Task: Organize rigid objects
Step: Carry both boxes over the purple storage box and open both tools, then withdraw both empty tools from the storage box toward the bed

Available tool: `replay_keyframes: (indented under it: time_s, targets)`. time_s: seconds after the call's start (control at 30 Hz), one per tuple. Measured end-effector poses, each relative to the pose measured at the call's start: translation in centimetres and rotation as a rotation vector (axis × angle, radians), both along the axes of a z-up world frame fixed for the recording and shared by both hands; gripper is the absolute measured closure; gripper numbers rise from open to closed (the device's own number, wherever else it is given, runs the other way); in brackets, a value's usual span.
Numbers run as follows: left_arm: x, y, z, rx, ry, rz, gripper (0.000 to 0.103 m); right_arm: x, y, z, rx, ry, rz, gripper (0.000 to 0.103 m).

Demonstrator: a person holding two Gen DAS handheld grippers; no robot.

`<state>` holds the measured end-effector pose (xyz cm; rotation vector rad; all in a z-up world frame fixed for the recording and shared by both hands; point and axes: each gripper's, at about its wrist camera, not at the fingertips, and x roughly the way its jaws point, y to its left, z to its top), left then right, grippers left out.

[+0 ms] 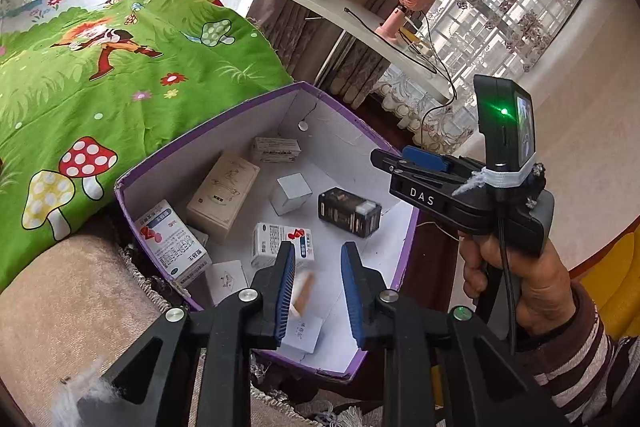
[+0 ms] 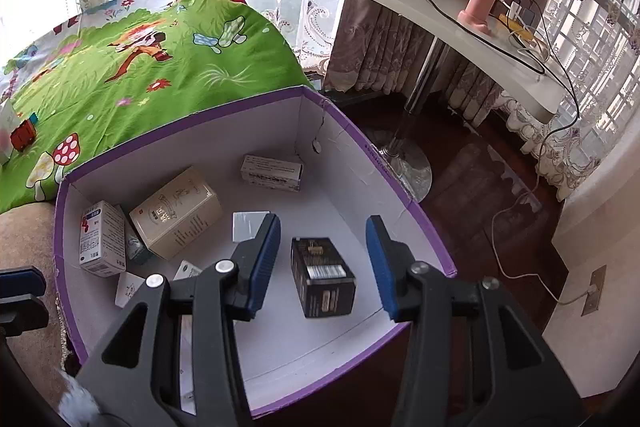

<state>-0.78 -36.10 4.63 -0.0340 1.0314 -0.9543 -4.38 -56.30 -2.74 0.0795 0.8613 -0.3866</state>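
Cardboard forms the purple-rimmed box [image 2: 362, 147], its white floor holding rigid cartons: a beige carton [image 2: 176, 213], a black carton [image 2: 322, 277], a white cube [image 1: 291, 193] and red-and-white packs [image 1: 172, 243]. Your left hand-held gripper [image 1: 318, 281] hangs open over the near edge, a blurred tan piece [image 1: 303, 293] between its blue ribbed pads, grip unclear. Your right hand-held gripper [image 2: 324, 263] gapes wide and empty above the black carton, with bare floor around it.

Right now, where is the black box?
The black box lies on the floor of the purple-edged carton, in its right half; in the right wrist view it sits between the open fingers of the right gripper, near the small grey cube.
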Motion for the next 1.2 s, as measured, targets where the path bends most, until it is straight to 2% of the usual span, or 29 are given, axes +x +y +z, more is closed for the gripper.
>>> replay_keyframes:
  time_s: [0.17,0.2,0.27,0.3,0.53,0.83,0.97,1.2]
  targets:
    - [0.0,0.4,0.0,-0.003,0.002,0.022,0.075,0.2,0.5,-0.1,0.032,-0.004,0.024,0.054]
    - [0.1,0.6,0.1,-0.006,0.000,0.028,0.075,0.2,0.6,-0.1,0.044,-0.007,0.028,0.052]
    - [0.1,0.8,0.2,-0.009,-0.008,0.041,0.075,0.3,0.8,0.0,0.065,-0.013,0.031,0.041]
    - [0.1,0.9,0.2,-0.010,-0.011,0.046,0.075,0.4,1.0,0.0,0.070,-0.015,0.034,0.040]
    - [0.4,2.5,0.6,-0.012,-0.033,0.101,0.075,0.9,2.4,0.4,0.077,-0.020,0.064,0.039]
    - [1.7,6.4,0.7,-0.011,-0.052,0.236,0.075,1.7,5.1,0.8,0.093,-0.022,0.125,0.037]
    - [2.4,8.5,0.6,-0.025,-0.047,0.303,0.067,2.3,7.1,1.0,0.100,-0.022,0.173,0.035]
    - [3.4,12.6,0.6,-0.043,-0.037,0.425,0.061,3.1,10.6,1.1,0.106,-0.022,0.257,0.035]
